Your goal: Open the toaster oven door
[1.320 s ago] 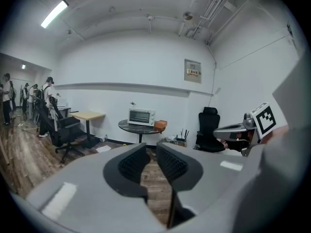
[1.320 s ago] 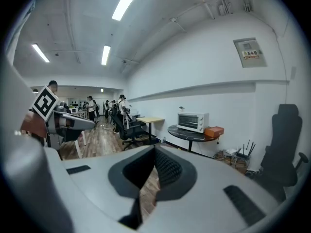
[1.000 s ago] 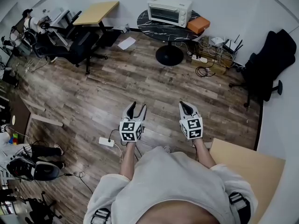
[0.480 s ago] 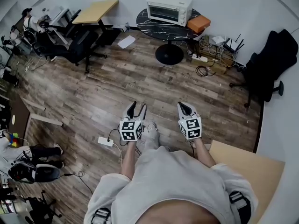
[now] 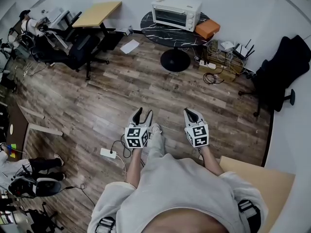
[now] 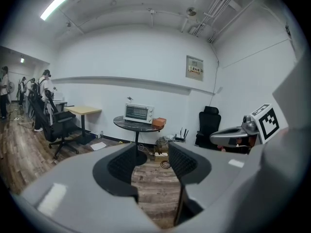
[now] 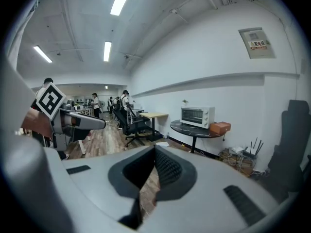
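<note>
Fingers (image 5: 136, 116) of left gripper (image 5: 144, 111) gape empty, right gripper (image 5: 190, 112) closed on nothing; toaster oven (image 5: 176, 12) stands well ahead.

Pale grey sweatshirt (image 5: 180, 188), grey left gripper (image 5: 144, 113), right gripper (image 5: 191, 113), black-and-white marker cubes (image 5: 137, 137)

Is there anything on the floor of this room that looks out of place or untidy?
Yes. A white sheet of paper lies loose on the wood floor, left of the round table. By the wall to the right of that table, a heap of cables sits tangled. The toaster oven stands straight, door shut.
</note>
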Demonstrator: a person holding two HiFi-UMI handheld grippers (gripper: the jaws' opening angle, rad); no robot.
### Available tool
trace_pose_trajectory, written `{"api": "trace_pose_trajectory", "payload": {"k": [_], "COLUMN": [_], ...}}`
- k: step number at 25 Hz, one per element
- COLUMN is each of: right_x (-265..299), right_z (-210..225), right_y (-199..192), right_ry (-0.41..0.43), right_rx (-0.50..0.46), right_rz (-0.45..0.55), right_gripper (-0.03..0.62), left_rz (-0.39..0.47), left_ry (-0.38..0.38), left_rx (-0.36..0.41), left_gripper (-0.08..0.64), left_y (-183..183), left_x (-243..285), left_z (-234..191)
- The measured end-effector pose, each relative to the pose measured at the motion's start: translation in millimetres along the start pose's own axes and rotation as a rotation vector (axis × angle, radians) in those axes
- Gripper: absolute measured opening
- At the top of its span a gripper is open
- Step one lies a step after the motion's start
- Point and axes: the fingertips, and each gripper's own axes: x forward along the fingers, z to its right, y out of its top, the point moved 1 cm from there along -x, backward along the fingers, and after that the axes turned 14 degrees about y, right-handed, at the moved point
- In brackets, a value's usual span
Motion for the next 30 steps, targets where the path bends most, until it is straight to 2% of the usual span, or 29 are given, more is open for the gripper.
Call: {"api": "trace_pose_trajectory", "payload": {"k": [9, 24, 30], "right_x": [64, 190, 241], "right_z": [50, 146, 169], "right_y": [26, 100, 122], "right_ry": [-0.015, -0.067, -0.079], "right_rx": [-0.011, -0.017, -0.024], "right_rz": [-0.01, -0.013, -0.008], "right_gripper": [0.014, 0.014, 0.014], "left_rz": [-0.001, 0.02, 0.025], "left_ry": [-0.025, -0.081, -0.091], "left_rx": [-0.003, 0.015, 0.016], "left_gripper": [0.206, 0.206, 0.206], "left_y": [24, 112, 133], "left_x": [79, 232, 280], "left_z": [-26, -88, -119]}}
